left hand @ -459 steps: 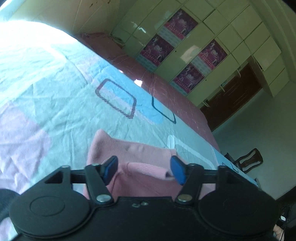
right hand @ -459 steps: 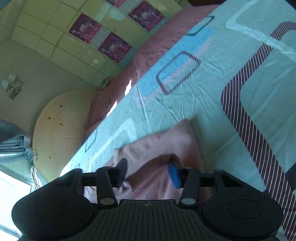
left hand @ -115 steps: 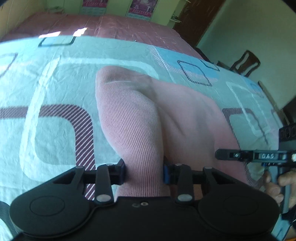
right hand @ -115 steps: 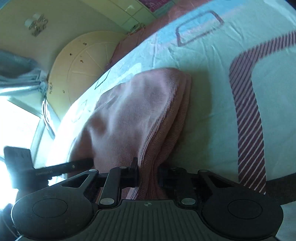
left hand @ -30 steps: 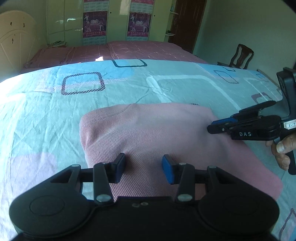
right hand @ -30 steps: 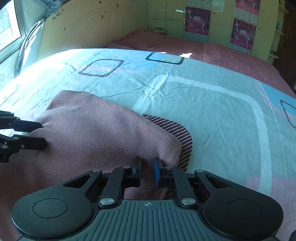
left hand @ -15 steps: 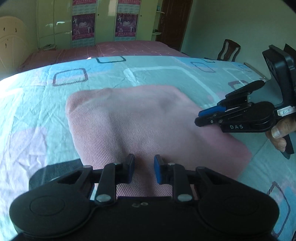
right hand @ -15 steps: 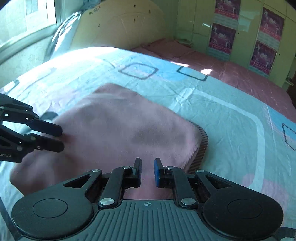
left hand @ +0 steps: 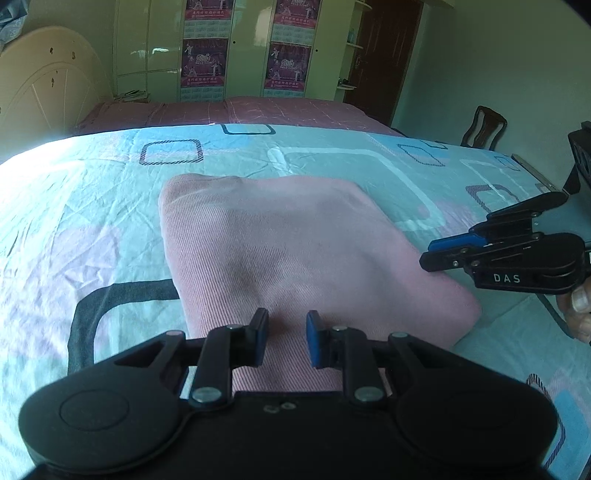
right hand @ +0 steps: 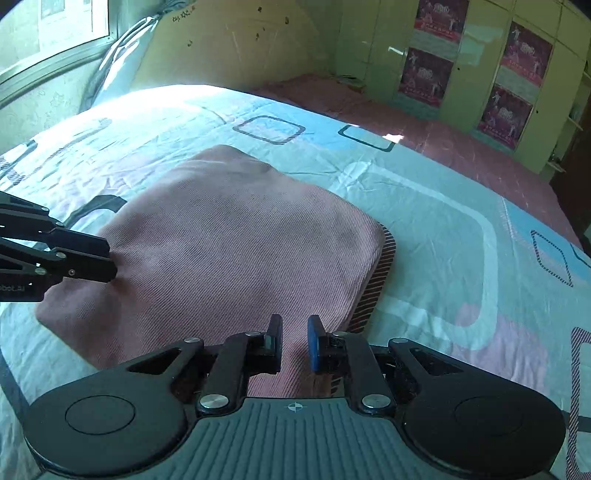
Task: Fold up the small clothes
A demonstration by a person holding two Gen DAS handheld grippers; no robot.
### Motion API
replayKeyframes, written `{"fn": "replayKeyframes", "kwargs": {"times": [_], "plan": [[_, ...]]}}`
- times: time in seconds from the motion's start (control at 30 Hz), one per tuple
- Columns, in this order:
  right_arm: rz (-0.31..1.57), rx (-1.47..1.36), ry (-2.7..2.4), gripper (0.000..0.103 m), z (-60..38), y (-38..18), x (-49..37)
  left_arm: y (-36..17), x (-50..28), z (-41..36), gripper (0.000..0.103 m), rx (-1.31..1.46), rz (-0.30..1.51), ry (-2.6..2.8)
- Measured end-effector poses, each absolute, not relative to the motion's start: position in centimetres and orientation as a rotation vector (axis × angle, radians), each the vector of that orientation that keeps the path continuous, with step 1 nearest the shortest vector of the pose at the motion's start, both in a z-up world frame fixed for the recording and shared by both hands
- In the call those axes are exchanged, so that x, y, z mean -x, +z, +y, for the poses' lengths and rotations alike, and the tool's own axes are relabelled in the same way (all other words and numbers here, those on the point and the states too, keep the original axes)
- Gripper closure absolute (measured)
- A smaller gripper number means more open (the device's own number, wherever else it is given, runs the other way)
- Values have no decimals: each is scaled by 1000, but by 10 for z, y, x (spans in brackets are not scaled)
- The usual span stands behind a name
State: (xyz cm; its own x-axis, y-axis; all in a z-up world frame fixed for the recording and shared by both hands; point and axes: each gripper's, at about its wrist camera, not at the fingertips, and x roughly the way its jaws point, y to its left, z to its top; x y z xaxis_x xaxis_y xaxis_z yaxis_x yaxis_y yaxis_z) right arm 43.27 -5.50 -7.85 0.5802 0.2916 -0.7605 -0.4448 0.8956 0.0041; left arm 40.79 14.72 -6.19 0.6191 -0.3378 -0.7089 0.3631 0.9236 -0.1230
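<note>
A folded pink garment (left hand: 295, 251) lies flat on a bedsheet (left hand: 81, 206) patterned in turquoise, pink and dark outlined squares. The left gripper (left hand: 287, 332) hovers over the garment's near edge, jaws a little apart and holding nothing. The right gripper (right hand: 294, 336) sits likewise at the garment's near right corner, slightly parted and empty.

The left wrist view alone shows a wooden chair (left hand: 484, 127), a dark door (left hand: 384, 59) and part of the person's hand (left hand: 578, 310), cut off at the frame edge. The right wrist view alone shows a window (right hand: 51, 33) and a pillow (right hand: 122, 66) against the headboard (right hand: 229, 40).

Both views show posters (left hand: 203, 55) on cupboard doors; their print is too small to read. The garment's type cannot be told.
</note>
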Motion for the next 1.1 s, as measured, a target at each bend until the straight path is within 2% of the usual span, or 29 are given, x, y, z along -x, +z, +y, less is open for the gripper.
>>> {"fn": "replayKeyframes", "kwargs": {"times": [0.3,0.57,0.73,1.1], "plan": [[917,213,426,90,-57,-114,-422,-83,-399,138,82,-37,849,-374],[842,153,447,90,-66,-89,-394,-79,-361,141,82,-25,813,-333],[907,172,427,90,-72,-121,-390,-92,-359,140,82,-12,842,-288],[878,124,407,90,-77,-122,-381,-97,-359,130,82,-36,828,-223]]}}
